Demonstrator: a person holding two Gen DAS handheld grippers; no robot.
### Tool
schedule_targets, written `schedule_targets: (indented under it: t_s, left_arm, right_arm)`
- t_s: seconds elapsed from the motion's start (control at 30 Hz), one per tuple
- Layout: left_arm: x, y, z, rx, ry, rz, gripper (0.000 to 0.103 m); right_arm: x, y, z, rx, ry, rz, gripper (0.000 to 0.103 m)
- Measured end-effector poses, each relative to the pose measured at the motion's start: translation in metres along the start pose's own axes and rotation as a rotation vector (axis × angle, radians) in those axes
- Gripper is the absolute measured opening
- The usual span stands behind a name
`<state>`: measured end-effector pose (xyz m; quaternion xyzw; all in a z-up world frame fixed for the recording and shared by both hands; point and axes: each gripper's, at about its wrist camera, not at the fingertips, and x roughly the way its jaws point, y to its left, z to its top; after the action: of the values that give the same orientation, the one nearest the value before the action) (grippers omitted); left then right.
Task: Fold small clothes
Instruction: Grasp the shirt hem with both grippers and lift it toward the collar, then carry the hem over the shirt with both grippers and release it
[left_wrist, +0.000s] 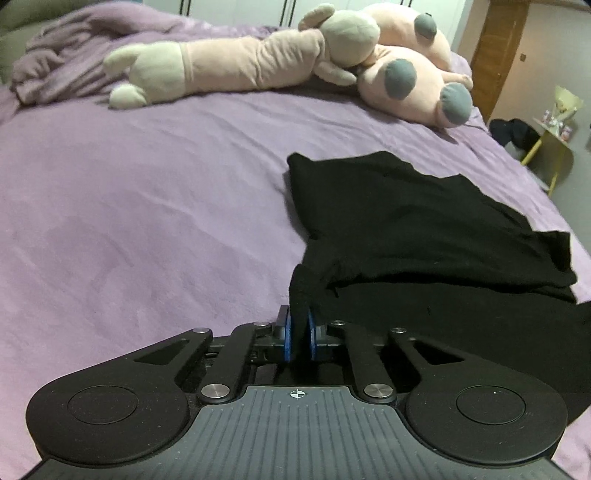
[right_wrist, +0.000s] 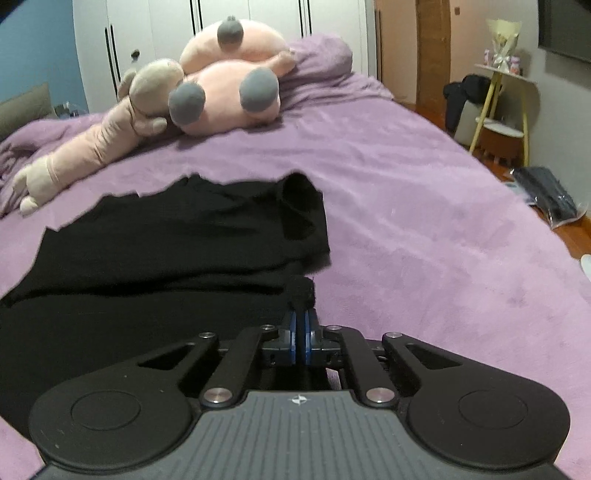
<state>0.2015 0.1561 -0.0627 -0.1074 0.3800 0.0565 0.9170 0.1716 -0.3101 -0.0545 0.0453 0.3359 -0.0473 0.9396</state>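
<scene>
A black garment (left_wrist: 424, 229) lies on the purple bed, partly folded over itself. In the left wrist view my left gripper (left_wrist: 300, 325) is shut on the garment's near left corner, with cloth bunched between the blue pads. In the right wrist view the same black garment (right_wrist: 166, 240) spreads to the left, and my right gripper (right_wrist: 300, 317) is shut on its near right corner, a small wad of cloth sticking out past the pads. Both corners are held just above the bed.
Pink plush toys (left_wrist: 258, 62) lie across the far side of the bed (left_wrist: 129, 203); they also show in the right wrist view (right_wrist: 221, 99). A yellow-legged side table (right_wrist: 498, 107) and a dark bag (right_wrist: 550, 195) stand on the floor to the right of the bed.
</scene>
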Motion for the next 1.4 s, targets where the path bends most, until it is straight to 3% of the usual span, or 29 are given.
schedule_targets:
  t_s: [0.27, 0.43, 0.7, 0.83, 0.97, 1.03, 1.13, 1.17, 1.2, 1.27, 1.33, 1.4]
  left_arm:
    - [-0.035, -0.001, 0.016, -0.025, -0.092, -0.065, 0.007]
    - [-0.035, 0.000, 0.052, -0.080, -0.141, -0.122, 0.007]
    - [0.021, -0.004, 0.121, -0.132, -0.180, -0.070, 0.007]
    - [0.054, -0.013, 0.151, -0.113, -0.215, -0.002, 0.007]
    - [0.087, -0.022, 0.164, -0.096, -0.225, 0.061, 0.007]
    - [0.107, -0.026, 0.164, -0.081, -0.192, 0.102, 0.008]
    - [0.127, -0.030, 0.152, -0.070, -0.131, 0.153, 0.023]
    - [0.128, -0.031, 0.146, -0.073, -0.117, 0.149, 0.033]
    - [0.126, -0.032, 0.139, -0.076, -0.118, 0.125, 0.039]
    - [0.121, -0.039, 0.123, -0.075, -0.156, 0.069, 0.041]
    - [0.121, -0.054, 0.111, -0.056, -0.190, 0.036, 0.043]
    - [0.130, -0.073, 0.105, -0.034, -0.202, 0.001, 0.055]
  right_arm:
    - [-0.038, 0.006, 0.024, 0.018, -0.118, 0.056, 0.003]
    - [-0.029, 0.012, 0.057, 0.027, -0.170, 0.052, 0.003]
    - [0.055, 0.018, 0.120, 0.083, -0.156, 0.007, 0.003]
    - [0.096, 0.022, 0.147, 0.090, -0.161, -0.037, 0.003]
    - [0.133, 0.026, 0.158, 0.079, -0.131, -0.076, 0.003]
    - [0.152, 0.027, 0.157, 0.078, -0.101, -0.066, 0.003]
    - [0.164, 0.030, 0.152, 0.085, -0.081, -0.102, 0.008]
    - [0.162, 0.031, 0.148, 0.097, -0.103, -0.129, 0.015]
    - [0.157, 0.033, 0.142, 0.120, -0.130, -0.120, 0.023]
    - [0.154, 0.042, 0.129, 0.181, -0.143, -0.013, 0.026]
    - [0.160, 0.065, 0.111, 0.225, -0.086, 0.198, 0.026]
    - [0.172, 0.099, 0.092, 0.203, -0.009, 0.345, 0.025]
